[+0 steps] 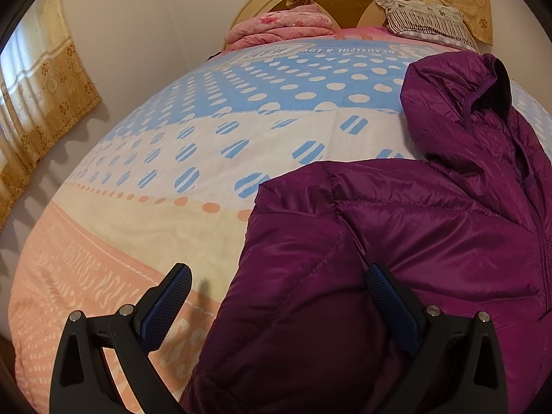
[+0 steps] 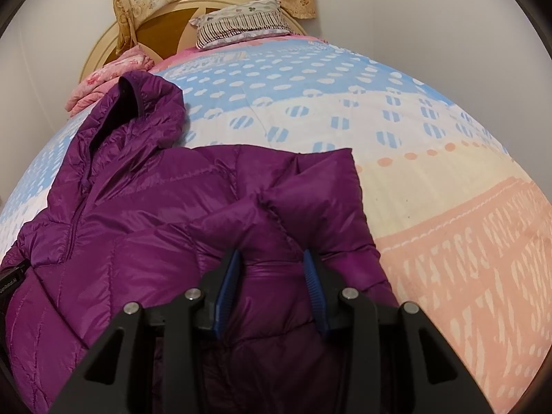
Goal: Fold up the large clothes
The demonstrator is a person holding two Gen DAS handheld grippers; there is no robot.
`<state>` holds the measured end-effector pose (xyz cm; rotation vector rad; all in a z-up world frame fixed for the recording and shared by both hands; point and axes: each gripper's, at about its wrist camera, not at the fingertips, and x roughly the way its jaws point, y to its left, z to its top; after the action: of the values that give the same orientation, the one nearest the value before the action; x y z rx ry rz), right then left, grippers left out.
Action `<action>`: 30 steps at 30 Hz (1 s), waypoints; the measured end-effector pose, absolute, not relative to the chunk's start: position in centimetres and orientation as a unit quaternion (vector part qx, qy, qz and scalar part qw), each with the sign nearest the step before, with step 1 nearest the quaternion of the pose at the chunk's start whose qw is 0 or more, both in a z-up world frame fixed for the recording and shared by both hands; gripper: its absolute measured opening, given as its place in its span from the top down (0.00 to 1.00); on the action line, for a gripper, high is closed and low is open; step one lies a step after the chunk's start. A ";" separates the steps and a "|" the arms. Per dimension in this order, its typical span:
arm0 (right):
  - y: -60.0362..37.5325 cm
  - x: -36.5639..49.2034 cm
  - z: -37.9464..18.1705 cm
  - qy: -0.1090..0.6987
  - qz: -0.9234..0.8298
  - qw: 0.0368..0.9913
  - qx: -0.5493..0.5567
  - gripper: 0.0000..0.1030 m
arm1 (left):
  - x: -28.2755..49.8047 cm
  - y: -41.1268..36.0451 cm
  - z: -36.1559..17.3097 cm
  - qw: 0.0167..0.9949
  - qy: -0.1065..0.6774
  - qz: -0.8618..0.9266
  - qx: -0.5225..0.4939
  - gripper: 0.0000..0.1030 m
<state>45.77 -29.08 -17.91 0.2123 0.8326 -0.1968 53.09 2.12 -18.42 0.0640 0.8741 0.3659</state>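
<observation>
A purple puffer jacket lies front up on the bed, its hood toward the headboard and both sides folded inward. My left gripper stands wide open above the jacket's left folded edge, one finger over the bedspread and the other over the jacket, with neither pad pressing. My right gripper is shut on a puffed ridge of the jacket near its right folded side, and the fabric bulges between the blue pads.
The bedspread has blue, white and peach bands. At the head end lie a striped pillow and a folded pink blanket. A curtain hangs on the left wall.
</observation>
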 end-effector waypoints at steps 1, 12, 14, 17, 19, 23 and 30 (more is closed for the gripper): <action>-29.0 45.8 -17.9 0.404 -0.095 0.904 0.101 0.60 | 53.0 2.1 -18.2 0.887 0.423 0.180 0.036 0.01; -29.8 44.2 -13.2 0.350 -0.138 0.921 0.097 0.50 | 50.1 0.5 -13.7 0.908 0.408 0.090 -0.043 0.01; -30.0 45.3 -14.4 0.377 -0.138 0.912 0.085 0.71 | 51.1 1.0 -15.9 0.893 0.432 0.118 -0.036 0.01; -30.3 46.1 -16.8 0.419 -0.137 0.894 0.076 0.72 | 52.0 2.6 -19.1 0.881 0.455 0.114 -0.063 0.01; -30.2 46.2 -17.6 0.417 -0.140 0.895 0.068 0.72 | 52.0 3.5 -19.4 0.879 0.455 0.109 -0.088 0.01; -29.5 46.0 -17.7 0.418 -0.146 0.896 0.041 0.70 | 51.8 2.7 -19.4 0.886 0.443 0.116 -0.072 0.01; -29.6 46.1 -17.7 0.418 -0.143 0.896 0.045 0.70 | 52.0 2.9 -19.4 0.885 0.447 0.107 -0.072 0.01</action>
<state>46.11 -29.58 -17.71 0.0923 0.8665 -0.2965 52.05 2.90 -19.37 -0.1508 0.9305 0.2233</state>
